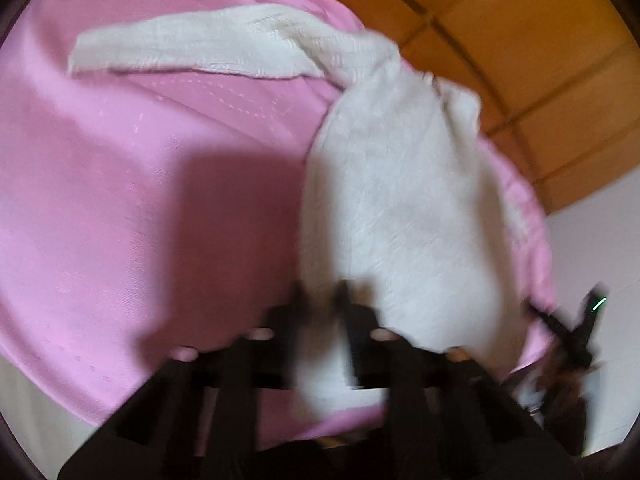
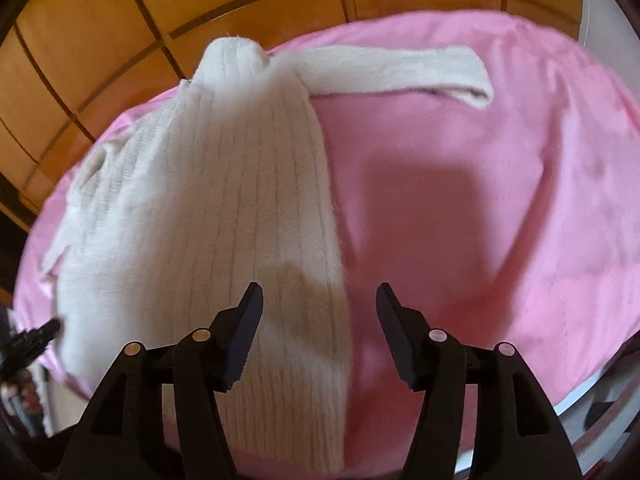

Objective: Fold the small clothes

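Note:
A cream ribbed sweater (image 2: 220,200) lies on a pink cloth (image 2: 500,200), one sleeve (image 2: 400,68) stretched sideways across the far part. In the right wrist view my right gripper (image 2: 320,292) stands open low over the sweater's near right edge. One finger is over the knit, the other over pink cloth, and nothing is pinched. The left wrist view is blurred. There the sweater (image 1: 400,200) runs down into my left gripper (image 1: 321,292). Its jaws stand close together with white fabric filling the narrow gap. The sleeve (image 1: 180,52) lies at the far left.
The pink cloth (image 1: 120,200) covers a rounded surface that drops off at its edges. Orange wooden flooring (image 2: 100,20) lies beyond the far edge. A black tool part (image 2: 36,338) pokes in at the sweater's left border. A pale surface (image 1: 600,240) shows at the right.

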Tool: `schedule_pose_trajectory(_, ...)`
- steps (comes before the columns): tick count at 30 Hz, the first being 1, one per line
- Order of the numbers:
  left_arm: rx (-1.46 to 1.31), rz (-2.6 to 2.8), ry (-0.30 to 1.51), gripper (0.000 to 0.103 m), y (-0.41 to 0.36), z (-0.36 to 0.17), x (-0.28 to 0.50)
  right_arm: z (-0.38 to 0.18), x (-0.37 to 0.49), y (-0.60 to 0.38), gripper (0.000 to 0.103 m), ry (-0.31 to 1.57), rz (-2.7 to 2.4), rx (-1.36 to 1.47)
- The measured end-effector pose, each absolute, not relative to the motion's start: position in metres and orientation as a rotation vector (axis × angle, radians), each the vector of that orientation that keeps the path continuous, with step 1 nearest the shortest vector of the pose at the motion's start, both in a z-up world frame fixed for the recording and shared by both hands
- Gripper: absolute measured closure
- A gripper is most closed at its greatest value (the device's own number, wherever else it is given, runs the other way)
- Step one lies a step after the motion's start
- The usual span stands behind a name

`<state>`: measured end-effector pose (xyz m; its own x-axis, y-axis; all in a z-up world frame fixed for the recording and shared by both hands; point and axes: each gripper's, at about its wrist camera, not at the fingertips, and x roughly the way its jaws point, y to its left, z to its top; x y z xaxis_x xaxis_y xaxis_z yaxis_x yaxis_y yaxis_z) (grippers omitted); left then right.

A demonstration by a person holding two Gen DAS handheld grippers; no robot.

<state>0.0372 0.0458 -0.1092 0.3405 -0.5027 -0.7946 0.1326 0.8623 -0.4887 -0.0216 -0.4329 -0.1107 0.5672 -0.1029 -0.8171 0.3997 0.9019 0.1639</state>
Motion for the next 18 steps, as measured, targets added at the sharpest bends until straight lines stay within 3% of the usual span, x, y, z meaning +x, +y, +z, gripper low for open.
schedule_pose_trajectory(1,-0.385,-0.43,1.137,0.09,0.05,-0.108,0.035,-0.108,-0.019,-0.426,0.045,0.907,-0.289,0.348)
schedule_pose_trajectory(4,-0.486,-0.335,1.043,0.041,0.084,-0.093,0.036,-0.105,-0.004,-0.401,0.045,0.888,-0.209,0.329)
schedule_pose_trajectory(10,-0.531,-0.071,0.931,0.039,0.161,-0.076,0.065,-0.111,0.041,-0.335,0.045,0.909,-0.037,0.232)
schedule_pose_trajectory(18,-0.681,0.016,0.951,0.039,0.216,-0.098,0.125,-0.136,0.07,-0.276,0.044,0.964,0.077,0.167)
